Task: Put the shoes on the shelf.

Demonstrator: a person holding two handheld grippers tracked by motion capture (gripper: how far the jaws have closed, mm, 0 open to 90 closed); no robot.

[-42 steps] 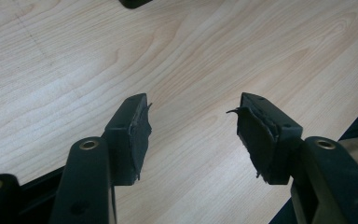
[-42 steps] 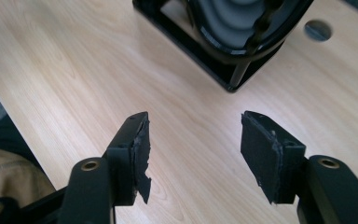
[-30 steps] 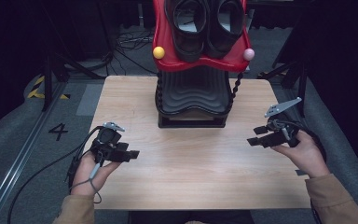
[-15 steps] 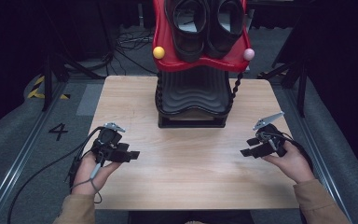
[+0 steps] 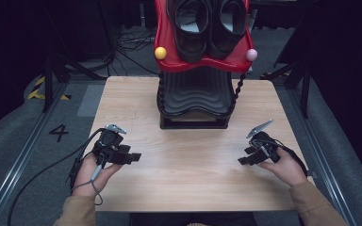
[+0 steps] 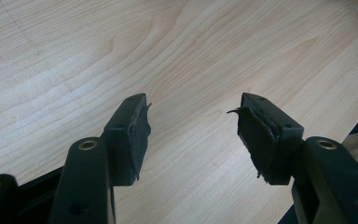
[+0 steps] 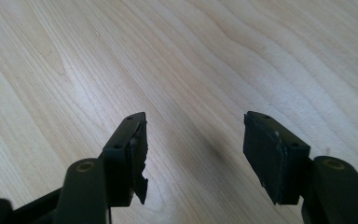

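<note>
Item 1: left tongs [image 5: 134,157], held in person's left hand [image 5: 92,172], near-left part of worktop [image 5: 188,188]. Jaws wide apart w/ nothing between; left gripper view showed bare wood grain under the tongs [image 6: 193,114]. Pads [image 6: 140,135] frayed at edges.

Item 2: right tongs [image 5: 245,160], in right hand [image 5: 287,167], near-right part of worktop. Jaws wide, empty; right gripper view gave tongs [image 7: 193,135] over plain wood, one pad [image 7: 140,154] chipped.

Item 3: pair of black shoes [image 5: 209,23], side by side, toes toward the person, on the red tray [image 5: 202,63] atop a black ribbed stand [image 5: 195,96] at far-middle of worktop. Well apart from both tongs. Yellow ball [image 5: 160,52] at tray's left corner, pink ball [image 5: 251,54] at right corner; dark beaded rods under each.

Step (judged): nothing gripped or touched, both tongs low on near side, so approx. a rest/ready pose; work on the shoes looked not yet begun. Next move prob. calls for lifting one or both tongs forward and up to tray height, jaws kept wide enough for a shoe's rim or heel.

Writing: "4" [image 5: 59,133] marked on grey floor left of worktop. No brand or label legible on shoes, stand or tongs.
</note>
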